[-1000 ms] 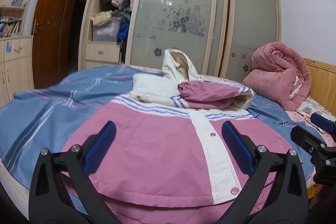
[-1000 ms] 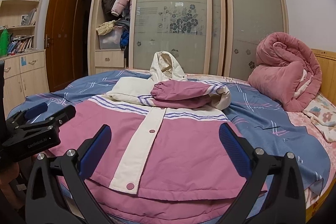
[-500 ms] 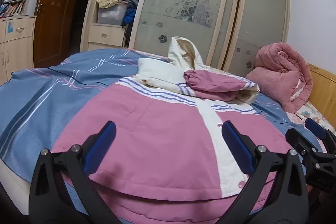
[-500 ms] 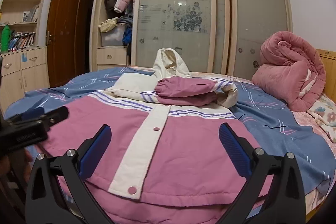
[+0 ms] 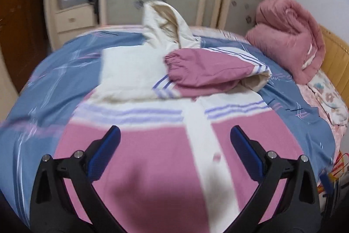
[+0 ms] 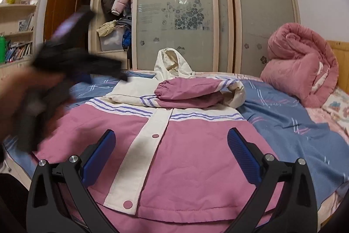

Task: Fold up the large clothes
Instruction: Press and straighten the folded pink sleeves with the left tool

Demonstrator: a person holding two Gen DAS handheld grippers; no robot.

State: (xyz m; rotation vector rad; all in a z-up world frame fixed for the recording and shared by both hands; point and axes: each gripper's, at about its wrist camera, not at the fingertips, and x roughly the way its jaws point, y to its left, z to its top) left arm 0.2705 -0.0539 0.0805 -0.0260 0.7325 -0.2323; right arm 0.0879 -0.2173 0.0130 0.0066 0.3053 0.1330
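A pink and cream hooded jacket lies front up on the bed, hem toward me. Both sleeves are folded across the chest and the cream hood stands up behind. My left gripper is open and empty above the jacket's lower front. It also shows as a blurred dark shape at the left of the right wrist view. My right gripper is open and empty over the hem.
The bed has a blue striped cover. A rolled pink quilt lies at the right by a wooden headboard. A sliding-door wardrobe and shelves stand behind.
My left gripper has risen and moved forward fast over the jacket, so its view now looks down on the garment. The right gripper has barely moved. The jacket lies as before.
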